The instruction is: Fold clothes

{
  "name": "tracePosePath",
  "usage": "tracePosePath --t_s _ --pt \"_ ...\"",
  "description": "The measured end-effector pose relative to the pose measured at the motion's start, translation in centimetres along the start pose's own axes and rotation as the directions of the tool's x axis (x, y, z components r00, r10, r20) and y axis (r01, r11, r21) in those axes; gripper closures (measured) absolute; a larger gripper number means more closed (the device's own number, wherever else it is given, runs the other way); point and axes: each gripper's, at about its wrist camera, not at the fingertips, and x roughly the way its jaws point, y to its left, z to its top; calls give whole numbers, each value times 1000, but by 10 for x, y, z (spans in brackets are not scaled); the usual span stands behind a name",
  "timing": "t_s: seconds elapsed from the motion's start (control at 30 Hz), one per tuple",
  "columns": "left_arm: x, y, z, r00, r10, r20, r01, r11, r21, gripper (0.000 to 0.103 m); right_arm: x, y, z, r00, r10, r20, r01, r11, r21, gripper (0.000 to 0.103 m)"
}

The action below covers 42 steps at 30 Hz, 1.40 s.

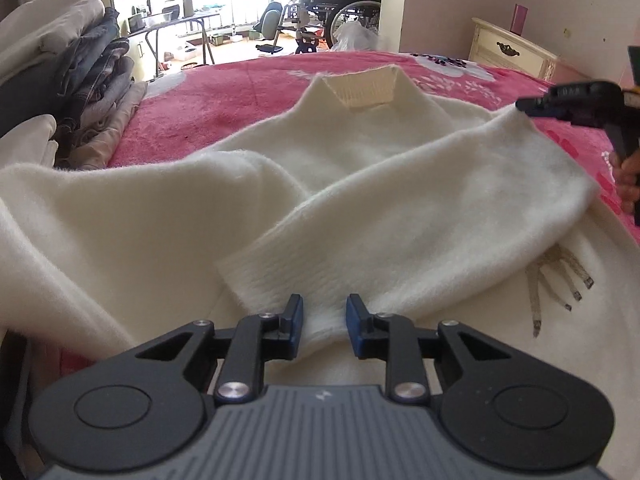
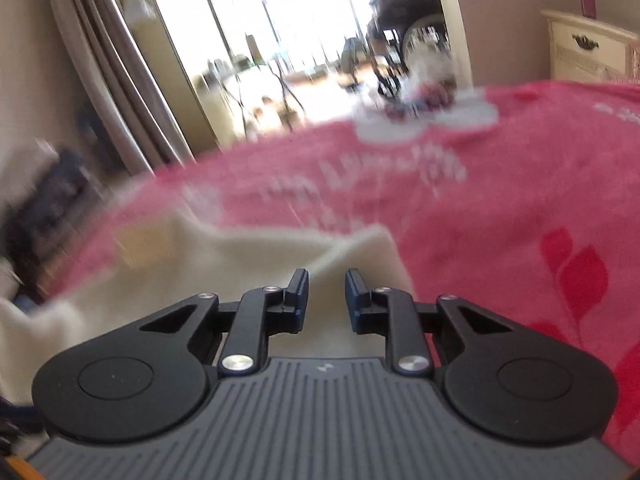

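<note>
One cream sweater [image 1: 360, 152] lies collar-away on the pink bed [image 1: 224, 100], and I see one sleeve [image 1: 400, 216] laid slantwise across its chest, cuff [image 1: 280, 280] just ahead of my left gripper [image 1: 323, 320], whose fingers stand parted on nothing. My right gripper [image 1: 532, 107] looks closed on the sweater's shoulder fold in the left view, though its own blurred view shows a gap with cloth between, so I cannot tell. I judge the sleeve-folding step in hand; next calls for smoothing that fold flat.
</note>
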Motion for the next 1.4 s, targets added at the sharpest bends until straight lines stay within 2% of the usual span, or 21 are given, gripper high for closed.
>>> tracePosePath --t_s 0.07,0.13,0.2,0.3,0.4,0.47,0.57,0.63,0.7,0.77,0.87,1.0,1.07,1.13,1.23,1.3,1.4 --pt "1 -2 -1 1000 6 5 -6 1000 17 77 7 -4 6 1000 -15 8 15 1000 12 84" --pt "1 -3 -1 1000 7 8 -7 1000 21 77 40 -13 7 996 -49 -71 51 998 32 86" --pt "1 -1 -3 1000 0 13 0 1000 10 77 55 -13 7 993 -85 -80 86 996 19 88" --pt "0 3 -4 1000 -16 21 16 1000 -12 77 34 -9 19 995 -92 -35 93 995 46 87" --pt "0 5 -4 999 -27 26 28 999 -22 77 -17 -7 19 1000 -20 7 19 991 133 83" --pt "0 7 -4 999 -36 28 37 999 -36 77 -45 1 10 998 58 -38 -51 985 163 83" --pt "0 12 -5 998 -50 38 52 996 -73 76 -67 25 -21 981 138 -138 -116 982 152 83" --pt "-1 16 -8 997 -57 58 63 992 -106 76 -68 43 -44 973 133 -187 -115 988 102 83" --pt "-5 18 -11 995 -56 77 66 989 -133 73 -52 57 -67 965 81 -249 -79 997 17 84" --pt "-21 21 -16 993 -59 98 73 987 -141 64 -42 61 -78 968 43 -248 -50 999 -21 84" --pt "-51 26 -22 989 -67 131 86 986 -141 58 -54 73 -68 973 29 -229 -26 1000 16 81" --pt "-102 46 -33 981 -60 183 92 981 -169 53 -69 99 -70 971 79 -226 -85 996 -17 81" --pt "-128 66 -37 976 -47 211 98 966 -240 52 -70 108 -77 963 98 -250 -104 994 -13 81" --pt "-137 93 -43 971 -48 234 135 917 -375 49 -72 115 -84 957 112 -269 -115 993 5 81" --pt "-151 134 -53 962 -42 268 191 807 -560 45 -73 121 -92 947 126 -295 -121 992 36 80" --pt "-160 161 -59 956 -33 290 227 710 -666 40 -72 125 -95 942 127 -309 -119 992 45 80" --pt "-173 202 -69 948 -15 319 277 537 -797 39 -72 132 -99 937 126 -325 -119 992 42 79"
